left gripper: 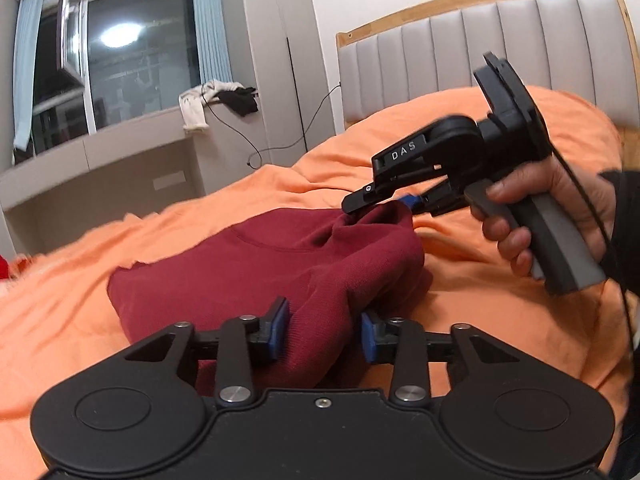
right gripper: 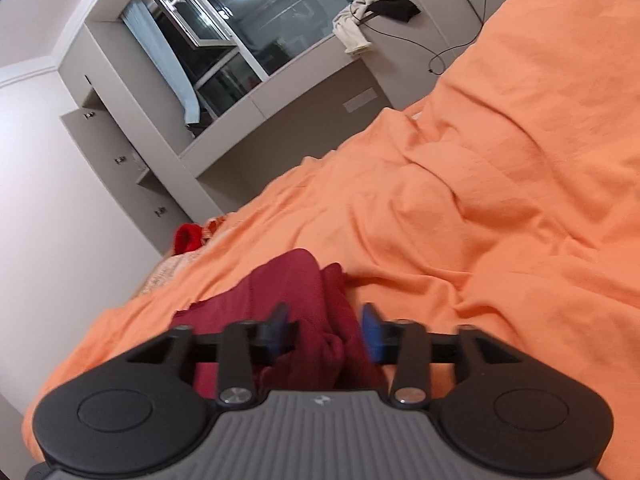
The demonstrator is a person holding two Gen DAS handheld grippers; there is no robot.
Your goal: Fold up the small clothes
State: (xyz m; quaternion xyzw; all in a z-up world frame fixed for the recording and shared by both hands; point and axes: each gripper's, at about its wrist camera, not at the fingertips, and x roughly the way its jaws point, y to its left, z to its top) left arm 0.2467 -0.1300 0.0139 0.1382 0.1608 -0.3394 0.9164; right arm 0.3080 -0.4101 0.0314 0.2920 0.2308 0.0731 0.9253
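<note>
The dark red garment (left gripper: 272,264) lies bunched on the orange bedspread (left gripper: 500,312), in the middle of the left wrist view and at lower centre of the right wrist view. It looks part folded at best: one broad panel lies fairly flat toward the left of the frame, while the right side is heaped in thick ridges with a corner lifted. Squaring the edges and laying the remaining folds is, I judge, still to do. A brighter red item (right gripper: 188,236) sits at the far edge of the bed, middle left of the right wrist view, possibly another piece waiting.

The left gripper (left gripper: 324,328) stands with its jaws partly apart, a ridge of the garment rising between the blue pads (left gripper: 280,324); the left pad seems to touch the cloth and the right one stands just clear, so nothing is pinched.

The right gripper (right gripper: 326,330), held by a hand (left gripper: 532,216) at the right of the left wrist view, is also spread, with cloth bunched between the pads but a gap showing beside the right one. It is released, resting at the lifted corner.
</note>
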